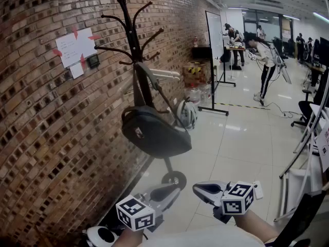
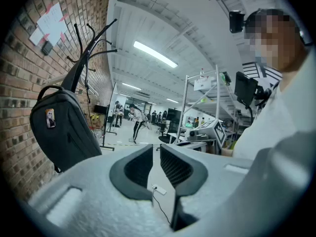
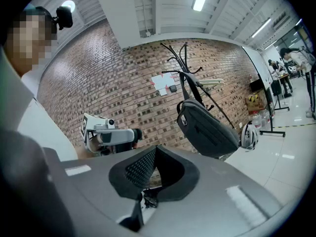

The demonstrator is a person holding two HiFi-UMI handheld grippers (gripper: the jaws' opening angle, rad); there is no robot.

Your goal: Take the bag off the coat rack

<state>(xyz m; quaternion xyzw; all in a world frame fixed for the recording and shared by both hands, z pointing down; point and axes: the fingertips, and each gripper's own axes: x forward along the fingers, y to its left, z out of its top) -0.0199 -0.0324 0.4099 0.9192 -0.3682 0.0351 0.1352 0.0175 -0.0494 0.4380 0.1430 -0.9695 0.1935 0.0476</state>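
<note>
**Desk:** What is the head view giving you?

**Operator:** I am looking down on the black bag [image 1: 154, 130]. It is hanging from the coat rack [image 1: 134, 40] against the brick wall [image 1: 36, 112], with a white helmet [image 1: 186, 113] just behind it. The left gripper [image 1: 172, 188] and right gripper [image 1: 201, 188] are sitting low in the frame, well apart from the bag. This view is not letting me read the jaws.

**Desk:** And the left gripper view?

**Operator:** It is settling that. The jaws are standing all but pressed together, with only a thin slit between the pads and nothing in it. The bag [image 2: 61, 132] is hanging off to the left on the rack. The helmet is not showing here.

**Desk:** The right gripper view?

**Operator:** The pads are meeting at their tips and pinching nothing. The bag [image 3: 207, 127] is hanging up to the right with the helmet [image 3: 249, 135] beside it. This view alone is showing me the left gripper [image 3: 111, 135] side-on, clear of the bag.
</note>
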